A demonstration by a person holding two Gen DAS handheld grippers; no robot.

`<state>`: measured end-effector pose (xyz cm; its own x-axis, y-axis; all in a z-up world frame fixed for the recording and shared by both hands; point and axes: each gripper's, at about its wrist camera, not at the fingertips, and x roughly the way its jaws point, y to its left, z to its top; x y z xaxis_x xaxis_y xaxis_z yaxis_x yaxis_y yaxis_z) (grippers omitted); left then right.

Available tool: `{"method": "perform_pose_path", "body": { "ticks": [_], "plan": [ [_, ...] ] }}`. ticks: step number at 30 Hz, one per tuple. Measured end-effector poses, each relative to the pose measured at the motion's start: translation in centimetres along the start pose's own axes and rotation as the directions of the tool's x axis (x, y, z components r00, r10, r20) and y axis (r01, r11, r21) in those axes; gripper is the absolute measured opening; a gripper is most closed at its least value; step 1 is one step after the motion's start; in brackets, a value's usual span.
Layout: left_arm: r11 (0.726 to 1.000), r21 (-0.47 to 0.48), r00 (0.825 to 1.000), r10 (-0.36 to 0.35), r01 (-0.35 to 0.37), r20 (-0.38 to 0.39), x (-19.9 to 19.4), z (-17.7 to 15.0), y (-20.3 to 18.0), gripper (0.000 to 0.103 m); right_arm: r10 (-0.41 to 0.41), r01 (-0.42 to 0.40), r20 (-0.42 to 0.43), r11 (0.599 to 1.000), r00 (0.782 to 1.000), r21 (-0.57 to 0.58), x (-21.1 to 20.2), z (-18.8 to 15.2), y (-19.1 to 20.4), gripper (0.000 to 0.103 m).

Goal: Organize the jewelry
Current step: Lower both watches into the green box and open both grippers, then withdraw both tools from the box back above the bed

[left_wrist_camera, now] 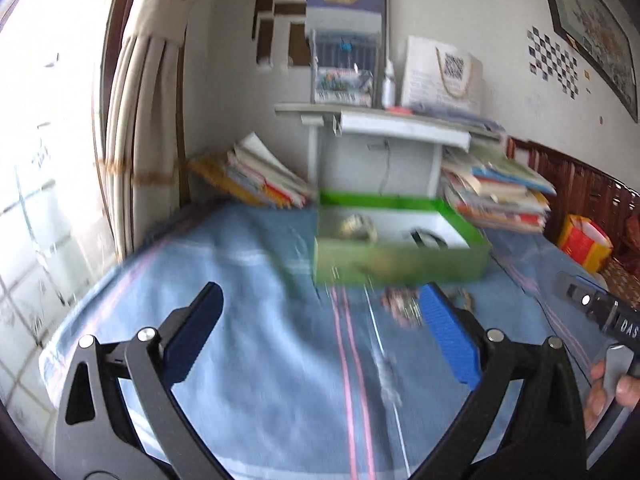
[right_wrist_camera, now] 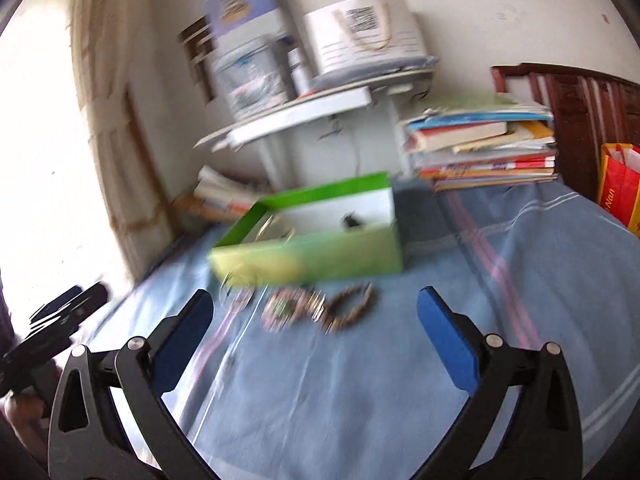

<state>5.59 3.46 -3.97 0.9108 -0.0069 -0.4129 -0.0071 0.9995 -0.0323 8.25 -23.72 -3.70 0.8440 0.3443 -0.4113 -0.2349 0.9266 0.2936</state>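
A green box (left_wrist_camera: 400,268) with a white inside stands on the blue cloth (left_wrist_camera: 260,340); blurred jewelry lies in it. In the right wrist view the box (right_wrist_camera: 320,256) has a brown beaded bracelet (right_wrist_camera: 352,306) and a multicoloured bracelet (right_wrist_camera: 288,310) lying just in front of it. A thin hoop (right_wrist_camera: 236,300) lies to their left. My left gripper (left_wrist_camera: 320,296) is open above the cloth, short of the box, with nothing between its fingers. One bracelet (left_wrist_camera: 400,306) shows beside its right finger. My right gripper (right_wrist_camera: 316,296) is open too, empty, with the bracelets ahead of it.
Stacks of books (left_wrist_camera: 496,192) flank a small white desk (left_wrist_camera: 380,124) behind the box. A red and yellow bag (right_wrist_camera: 620,188) and a wooden headboard (right_wrist_camera: 580,112) are at the right. A curtain (left_wrist_camera: 148,120) and a bright window are on the left. A hand (left_wrist_camera: 600,392) holds the right gripper.
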Motion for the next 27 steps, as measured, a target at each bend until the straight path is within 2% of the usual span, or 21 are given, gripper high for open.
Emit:
{"method": "perform_pose_path", "body": {
  "ticks": [4, 8, 12, 17, 27],
  "plan": [
    [1.000, 0.027, 1.000, -0.011, 0.011, -0.010, -1.9, -2.5, -0.8, 0.098, -0.023, 0.025, 0.017, 0.994, 1.000, -0.104, -2.8, -2.5, 2.6, 0.100],
    [0.999, 0.018, 0.999, -0.039, 0.039, -0.026, -3.4, -4.1, -1.2, 0.098, -0.021, 0.023, 0.019, 0.991, 1.000, -0.129, -4.7, -4.0, 3.2, 0.100],
    [0.999, 0.021, 0.999, -0.043, 0.044, -0.031, -4.5, -4.4, -1.7, 0.098, -0.020, 0.021, 0.015, 0.994, 1.000, -0.110, -5.8, -4.6, 2.9, 0.100],
    [0.998, 0.043, 0.999, -0.050, 0.051, -0.009, -5.9, -4.0, -2.1, 0.098, -0.021, 0.026, 0.050, 0.995, 0.999, -0.101, -7.0, -4.2, 3.0, 0.100],
    [0.997, 0.044, 0.998, -0.058, 0.059, -0.020, -5.7, -3.9, -2.4, 0.098, -0.016, 0.021, 0.051, 0.996, 0.999, -0.091, -7.0, -4.3, 3.1, 0.100]
  ]
}}
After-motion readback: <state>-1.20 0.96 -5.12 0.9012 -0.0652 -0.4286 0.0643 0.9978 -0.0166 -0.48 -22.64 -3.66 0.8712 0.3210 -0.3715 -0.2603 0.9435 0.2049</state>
